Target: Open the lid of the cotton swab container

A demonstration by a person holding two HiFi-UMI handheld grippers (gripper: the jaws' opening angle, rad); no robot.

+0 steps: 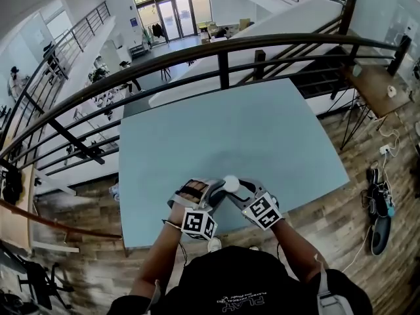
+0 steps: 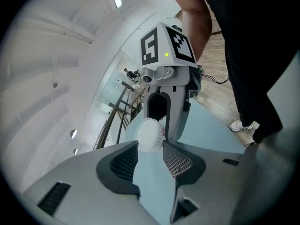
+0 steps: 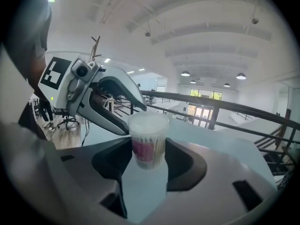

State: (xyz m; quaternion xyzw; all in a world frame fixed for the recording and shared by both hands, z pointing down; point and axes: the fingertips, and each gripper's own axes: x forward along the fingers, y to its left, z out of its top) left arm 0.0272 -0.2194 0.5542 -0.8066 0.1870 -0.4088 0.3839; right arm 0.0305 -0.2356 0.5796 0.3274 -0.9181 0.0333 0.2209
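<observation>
The cotton swab container (image 3: pixel 149 146) is a small clear cup with a pink label, and its white lid (image 3: pixel 148 122) sits on top. It stands upright between the jaws of my right gripper (image 3: pixel 149 149), whose pads touch both of its sides. From the head view, the container (image 1: pixel 231 183) is near the front edge of the table, between both grippers. My left gripper (image 2: pixel 151 148) faces it from the opposite side, jaws apart. The lid (image 2: pixel 150 134) shows just past its fingertips, which do not press on it. Left gripper (image 1: pixel 211 190) and right gripper (image 1: pixel 237 190) meet at the container.
The pale blue table (image 1: pixel 230 130) ends close to the person's body. A dark metal railing (image 1: pixel 223 52) runs along its far side over a drop to a lower floor. A small wooden table (image 1: pixel 377 84) stands at the right, with cables and shoes (image 1: pixel 379 209) on the wood floor.
</observation>
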